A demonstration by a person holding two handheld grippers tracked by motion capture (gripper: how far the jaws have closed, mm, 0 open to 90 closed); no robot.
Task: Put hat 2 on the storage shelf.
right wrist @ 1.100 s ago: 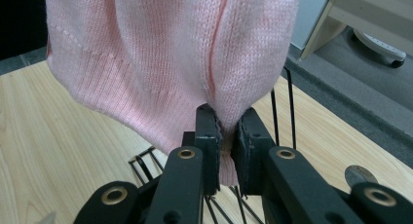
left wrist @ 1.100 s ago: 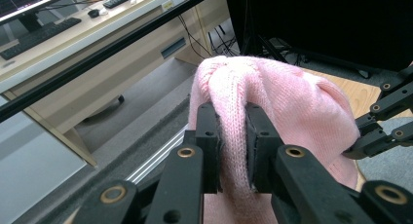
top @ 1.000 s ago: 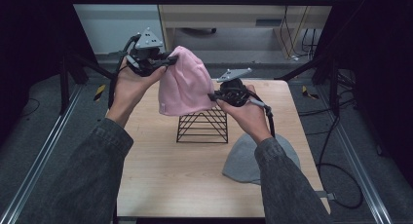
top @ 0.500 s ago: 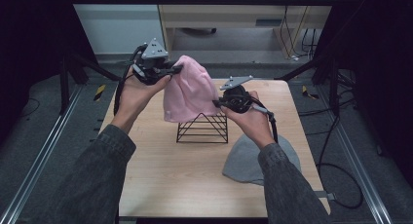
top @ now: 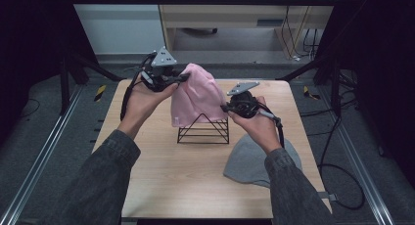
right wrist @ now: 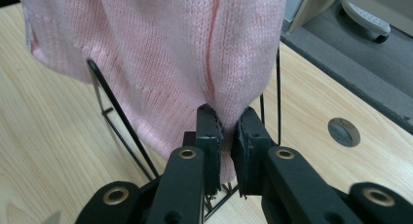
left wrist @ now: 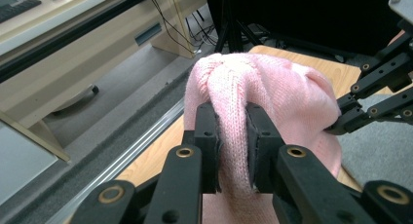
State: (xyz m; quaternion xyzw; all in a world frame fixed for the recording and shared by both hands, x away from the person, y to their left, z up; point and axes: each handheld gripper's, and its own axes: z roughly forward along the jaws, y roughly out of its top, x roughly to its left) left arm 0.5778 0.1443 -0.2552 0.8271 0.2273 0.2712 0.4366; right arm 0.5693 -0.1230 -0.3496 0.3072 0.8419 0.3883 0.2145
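Showing pink knit hat (top: 195,95), ribbed, soft

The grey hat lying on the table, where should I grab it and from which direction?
Pinch the grey hat at its rounded left edge, coming down from above on the open table side. It lies flat and limp, and a forearm covers its right part.

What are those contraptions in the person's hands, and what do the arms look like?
Two handheld black tools: the left gripper and right gripper, each topped by a grey three-cornered plate, trailing a black cable. Their black jaws pivot on brass-ringed links. Both sleeves are dark denim.
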